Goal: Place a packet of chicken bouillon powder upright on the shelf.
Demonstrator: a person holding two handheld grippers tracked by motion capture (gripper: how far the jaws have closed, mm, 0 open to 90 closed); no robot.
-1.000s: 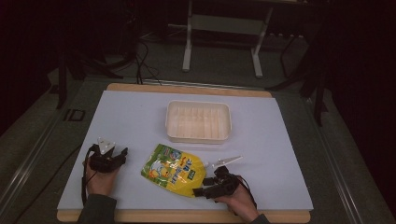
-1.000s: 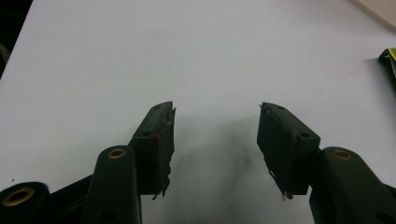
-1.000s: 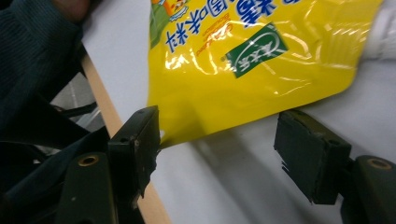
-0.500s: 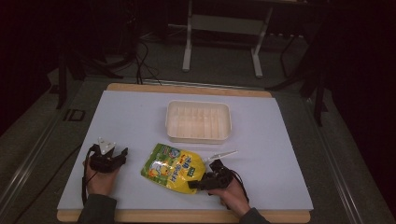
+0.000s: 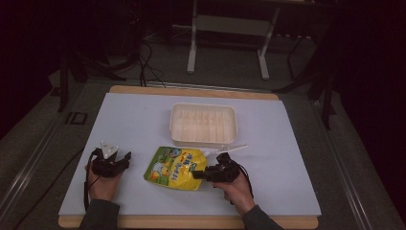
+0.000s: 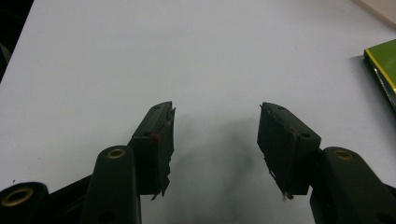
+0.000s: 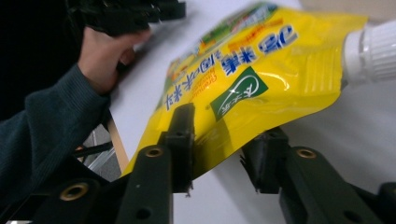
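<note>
- Right gripper [image 5: 197, 174]: jaws have just been closing, and now stand narrow with the edge of the yellow pouch [image 5: 177, 167] between them. In the right gripper view the pouch [image 7: 261, 79] edge sits in the gap, 1 jaw over its printed face and the other under it; the grip looks made, pads on the foil.
- Pouch position: it runs away from the right jaws toward the left gripper. Its white screw cap [image 7: 373, 56] is at the corner on the tub's side, just beside the right hand [image 5: 234, 189].
- In the right gripper view the pouch tilts up off the white table [image 5: 287, 143], so the held edge seems raised.
- Left gripper [image 5: 125, 158]: jaws wide, nothing between them, only bare table ahead in the left gripper view. The pouch corner [image 6: 383, 70] lies off to that gripper's right, near but apart.
- Shallow white tub [image 5: 203, 123] sits beyond both grippers, past the pouch, empty as far as I can tell.
- Step in hand, my judgement: picking up the pouch, grasp just taken.
- Next move probably calls for a clean lift and a carry forward to the tub. A floppy pouch held by 1 edge may sag or swing; keep the pinch firm, and the left gripper may need to steady the far end.
</note>
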